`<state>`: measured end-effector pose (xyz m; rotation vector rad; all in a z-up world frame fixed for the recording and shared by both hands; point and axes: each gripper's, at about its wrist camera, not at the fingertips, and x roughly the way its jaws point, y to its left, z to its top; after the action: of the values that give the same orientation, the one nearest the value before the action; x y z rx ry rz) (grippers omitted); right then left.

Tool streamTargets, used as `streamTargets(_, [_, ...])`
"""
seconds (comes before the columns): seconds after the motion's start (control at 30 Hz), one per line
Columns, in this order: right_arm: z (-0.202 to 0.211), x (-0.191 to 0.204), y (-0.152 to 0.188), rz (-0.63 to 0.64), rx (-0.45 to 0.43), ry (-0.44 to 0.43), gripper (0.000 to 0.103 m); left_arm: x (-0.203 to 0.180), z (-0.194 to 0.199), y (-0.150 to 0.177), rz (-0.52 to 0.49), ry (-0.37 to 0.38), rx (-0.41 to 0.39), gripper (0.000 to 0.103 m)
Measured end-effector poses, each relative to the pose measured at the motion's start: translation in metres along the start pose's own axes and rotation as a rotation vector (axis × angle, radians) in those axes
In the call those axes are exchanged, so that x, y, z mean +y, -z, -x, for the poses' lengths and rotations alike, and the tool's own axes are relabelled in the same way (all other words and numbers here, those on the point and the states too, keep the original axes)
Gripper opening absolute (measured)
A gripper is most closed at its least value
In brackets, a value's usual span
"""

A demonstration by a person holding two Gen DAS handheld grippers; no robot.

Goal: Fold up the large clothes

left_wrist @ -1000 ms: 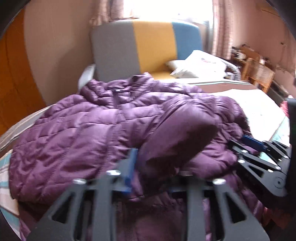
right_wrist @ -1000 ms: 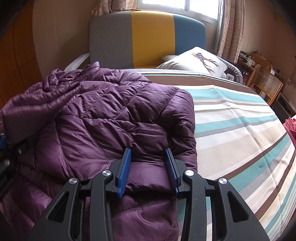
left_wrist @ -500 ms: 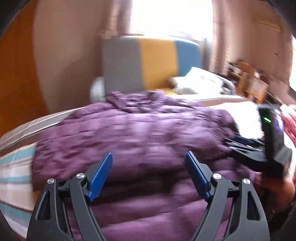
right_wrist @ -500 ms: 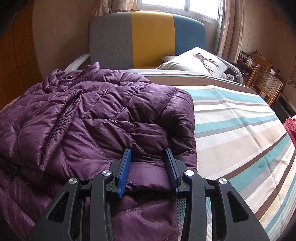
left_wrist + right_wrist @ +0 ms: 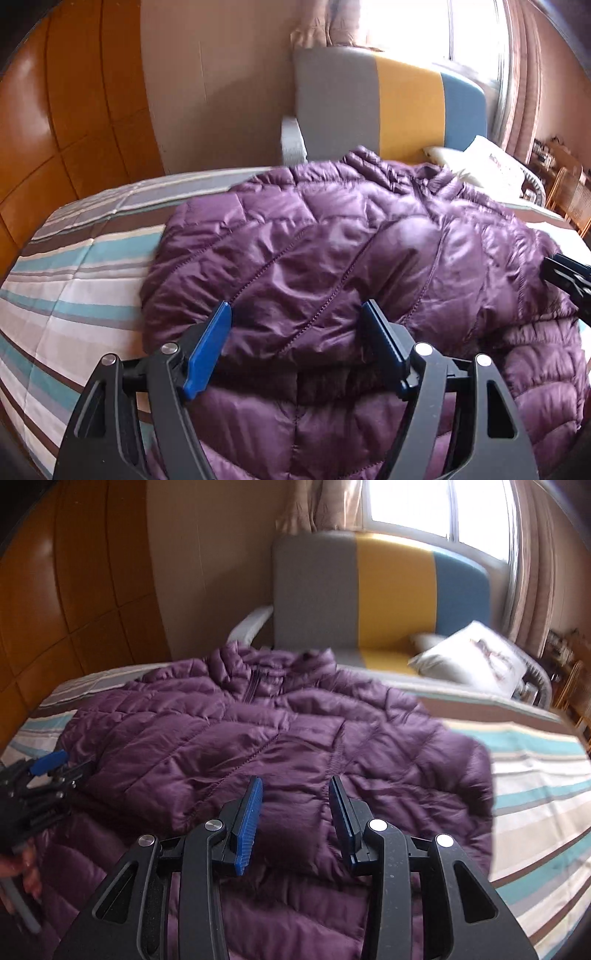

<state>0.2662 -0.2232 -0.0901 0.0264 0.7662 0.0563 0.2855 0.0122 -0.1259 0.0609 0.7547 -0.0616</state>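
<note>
1. Currently the purple puffer jacket (image 5: pixel 280 738) lies on the striped bedspread (image 5: pixel 535 805), collar toward the tri-colour headboard (image 5: pixel 380 602), zip side up, lower part doubled over toward the camera.
2. L gripper (image 5: pixel 295 343): jaws spread wide, nothing between them. It hangs just over the jacket's near-left folded edge, w/ no contact visible. Judgement: positioned to take a fresh hold or press the fold flat.
3. R gripper (image 5: pixel 295 819): jaws apart, empty, over the jacket's near-centre hem. Judgement: fabric is free, so the fold sits by its own weight only.
4. Puffy fill looks springy; layers will prob. lift once unsupported.
5. Surroundings, ref. jacket: white pillow (image 5: pixel 476 657) beyond its far-right shoulder, near the headboard; wooden wall panels (image 5: pixel 66 590) to the left; wicker chair (image 5: pixel 576 195) far right, off the bed.
6. Obstructions: none on the bedspread beside the jacket. Each gripper shows at the edge of the other's view, so the two are close; watch for collision.
</note>
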Motion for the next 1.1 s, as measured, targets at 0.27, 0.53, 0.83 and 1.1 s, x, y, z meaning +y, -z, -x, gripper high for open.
streamTargets(0.27, [-0.048, -0.016, 0.009, -0.075, 0.088, -0.014, 0.038, 0.001, -0.025, 0.003, 0.03, 0.035, 0.068, 0.075])
streamTargets(0.53, [-0.068, -0.014, 0.002, -0.059, 0.087, -0.005, 0.038, -0.001, -0.034, -0.002, 0.046, 0.029, 0.074, 0.076])
streamTargets(0.83, [-0.04, -0.025, 0.005, -0.134, 0.115, -0.069, 0.043, -0.004, -0.019, 0.002, 0.031, 0.013, 0.067, 0.098])
streamTargets(1.1, [0.072, -0.061, 0.054, -0.182, 0.103, -0.134, 0.061, 0.017, 0.05, 0.046, 0.017, 0.097, 0.045, 0.101])
